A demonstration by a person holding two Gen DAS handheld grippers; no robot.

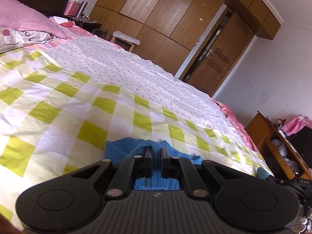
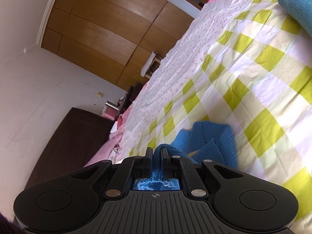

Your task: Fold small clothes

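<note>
A small blue knitted garment (image 1: 124,152) hangs over the green-and-white checked sheet (image 1: 87,105) of the bed. My left gripper (image 1: 156,151) is shut on a ribbed fold of it, and knit shows between and below the fingers. In the right wrist view my right gripper (image 2: 157,151) is shut on another bunched part of the same blue knit (image 2: 210,138), whose ribbed edges trail off to the right over the checked sheet (image 2: 253,68). Both views are tilted. The rest of the garment is hidden under the grippers.
A white flowered sheet (image 1: 126,66) covers the far side of the bed. Pink pillows (image 1: 25,17) lie at its head. A teal cloth (image 2: 298,7) lies on the bed. Wooden wardrobes (image 1: 165,13), a door (image 1: 216,58), a stool (image 1: 125,37) and a low shelf (image 1: 273,142) surround the bed.
</note>
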